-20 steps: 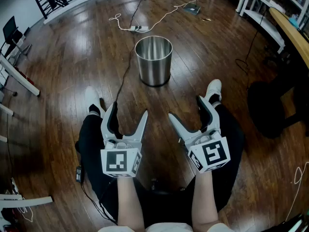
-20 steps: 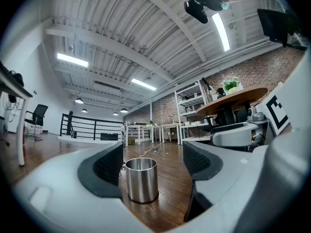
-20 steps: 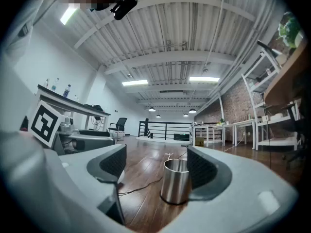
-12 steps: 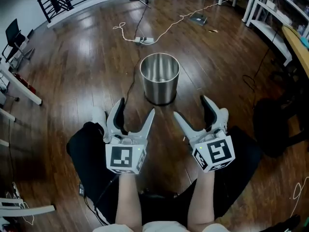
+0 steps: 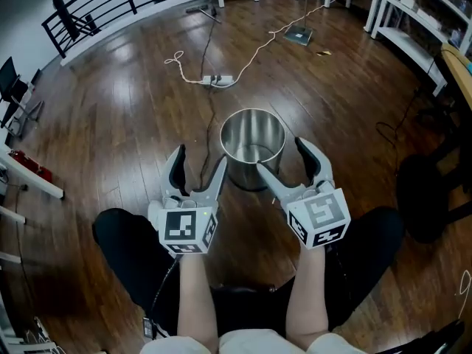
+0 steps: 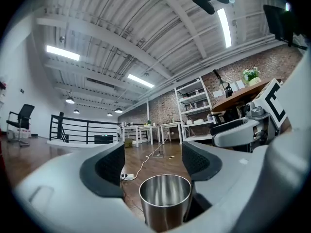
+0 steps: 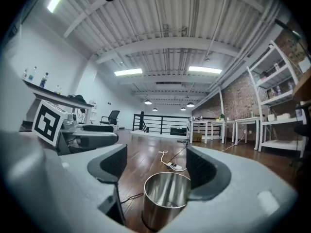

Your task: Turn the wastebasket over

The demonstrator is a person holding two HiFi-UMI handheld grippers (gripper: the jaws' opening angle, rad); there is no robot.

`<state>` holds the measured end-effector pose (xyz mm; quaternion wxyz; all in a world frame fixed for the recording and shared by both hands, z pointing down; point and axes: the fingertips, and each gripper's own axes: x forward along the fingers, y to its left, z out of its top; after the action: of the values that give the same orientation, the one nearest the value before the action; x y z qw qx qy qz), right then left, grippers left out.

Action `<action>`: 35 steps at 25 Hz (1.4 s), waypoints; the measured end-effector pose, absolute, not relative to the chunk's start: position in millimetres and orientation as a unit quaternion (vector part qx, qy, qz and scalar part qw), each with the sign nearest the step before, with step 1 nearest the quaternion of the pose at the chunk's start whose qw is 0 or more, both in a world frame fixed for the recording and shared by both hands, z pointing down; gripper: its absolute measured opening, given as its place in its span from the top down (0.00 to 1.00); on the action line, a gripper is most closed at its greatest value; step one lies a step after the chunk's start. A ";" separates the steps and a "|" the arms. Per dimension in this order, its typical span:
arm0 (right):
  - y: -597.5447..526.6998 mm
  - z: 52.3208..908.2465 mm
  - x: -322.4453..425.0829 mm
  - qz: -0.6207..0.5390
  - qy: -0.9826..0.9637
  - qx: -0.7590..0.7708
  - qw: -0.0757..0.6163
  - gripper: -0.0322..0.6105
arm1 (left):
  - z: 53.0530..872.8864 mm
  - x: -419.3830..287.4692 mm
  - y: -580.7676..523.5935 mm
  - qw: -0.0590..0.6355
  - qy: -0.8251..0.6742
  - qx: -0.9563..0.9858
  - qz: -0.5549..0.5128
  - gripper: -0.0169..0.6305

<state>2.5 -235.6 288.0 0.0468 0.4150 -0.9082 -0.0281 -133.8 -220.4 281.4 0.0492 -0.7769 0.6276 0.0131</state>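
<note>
A shiny steel wastebasket (image 5: 252, 133) stands upright on the wooden floor, open end up and empty. In the head view my left gripper (image 5: 199, 167) hovers open just left of it and nearer to me. My right gripper (image 5: 283, 161) is open too, and its jaws overlap the basket's near right side from above. In the left gripper view the wastebasket (image 6: 165, 203) shows low between and beyond the jaws of the left gripper (image 6: 153, 165). The right gripper view shows the wastebasket (image 7: 166, 198) the same way, below the right gripper (image 7: 158, 168). Neither gripper touches it.
A white power strip (image 5: 216, 80) with cords lies on the floor beyond the basket, and a black cable (image 5: 203, 135) runs past its left side. A black railing (image 5: 110, 6) stands at the far left, white shelving (image 5: 413, 21) at the far right and a dark chair (image 5: 435, 190) to the right.
The person has stepped forward, so the wastebasket is now much closer. Both open grippers have moved up to it, the right one reaching over its near side.
</note>
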 end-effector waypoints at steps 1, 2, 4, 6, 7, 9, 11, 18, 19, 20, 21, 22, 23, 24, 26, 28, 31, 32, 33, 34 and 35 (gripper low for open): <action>-244.7 287.7 -5.6 -0.029 -0.909 0.412 0.055 0.38 | 281.0 -139.9 -231.6 0.047 0.625 -0.779 0.017 0.39; -253.6 287.4 -12.0 -0.029 -0.910 0.409 0.061 0.38 | 280.1 -144.5 -243.0 0.045 0.621 -0.782 0.022 0.39; -272.4 287.9 -22.2 -0.028 -0.913 0.402 0.070 0.38 | 277.9 -154.3 -267.0 0.042 0.619 -0.784 0.031 0.39; -291.3 292.7 -32.9 -0.026 -0.915 0.394 0.086 0.38 | 278.5 -167.2 -289.2 0.038 0.620 -0.783 0.036 0.39; -300.2 296.9 -38.3 -0.023 -0.915 0.390 0.096 0.38 | 280.5 -173.4 -299.1 0.034 0.621 -0.782 0.037 0.39; -317.1 309.8 -48.4 -0.011 -0.915 0.386 0.120 0.38 | 287.5 -185.1 -316.8 0.024 0.623 -0.781 0.035 0.40; -331.4 332.4 -61.1 0.013 -0.913 0.379 0.148 0.38 | 298.1 -197.1 -332.8 0.012 0.627 -0.778 0.031 0.40; -346.8 453.4 -136.4 0.059 -0.905 0.287 0.308 0.51 | 346.9 -229.8 -367.2 -0.035 0.644 -0.764 0.022 0.43; -346.8 469.3 -146.3 0.062 -0.902 0.273 0.328 0.52 | 354.9 -232.5 -368.3 -0.042 0.646 -0.762 0.020 0.43; -348.2 483.4 -153.7 0.066 -0.898 0.264 0.345 0.53 | 363.2 -234.7 -369.2 -0.049 0.647 -0.761 0.018 0.43; -350.7 496.3 -159.0 0.071 -0.893 0.259 0.360 0.54 | 371.7 -236.9 -369.6 -0.057 0.649 -0.758 0.014 0.43; -353.8 508.8 -163.1 0.073 -0.888 0.255 0.375 0.56 | 380.4 -239.8 -369.3 -0.065 0.652 -0.755 0.011 0.43; -357.0 521.3 -166.3 0.073 -0.882 0.252 0.391 0.60 | 388.7 -243.6 -368.5 -0.073 0.656 -0.751 0.008 0.44; -360.4 533.2 -168.5 0.071 -0.875 0.250 0.408 0.64 | 396.1 -248.0 -367.7 -0.079 0.660 -0.747 0.005 0.44; -367.3 550.8 -169.5 0.067 -0.863 0.253 0.433 0.68 | 406.2 -256.3 -367.0 -0.089 0.667 -0.740 0.002 0.44; -370.0 556.0 -169.4 0.084 -0.860 0.258 0.432 0.86 | 411.0 -263.3 -366.2 -0.097 0.673 -0.733 0.003 0.45; -363.0 554.9 -166.0 0.122 -0.866 0.250 0.415 0.88 | 415.8 -270.4 -361.4 -0.108 0.681 -0.724 0.009 0.46; -361.4 553.3 -163.3 0.126 -0.869 0.245 0.411 0.88 | 416.9 -271.7 -360.8 -0.109 0.682 -0.723 0.010 0.46; -361.7 549.1 -160.4 0.128 -0.873 0.241 0.403 0.89 | 417.3 -273.0 -361.2 -0.109 0.683 -0.723 0.011 0.46; -363.0 541.8 -157.4 0.132 -0.878 0.241 0.391 0.89 | 417.6 -274.0 -362.0 -0.109 0.683 -0.722 0.011 0.46; -364.7 532.4 -153.6 0.140 -0.884 0.244 0.373 0.89 | 418.4 -274.3 -362.3 -0.110 0.683 -0.722 0.012 0.46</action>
<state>-153.6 -364.7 532.4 0.3735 0.2437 -0.8841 0.1399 -274.3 -362.3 418.4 -0.1104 -0.7224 0.6825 0.0115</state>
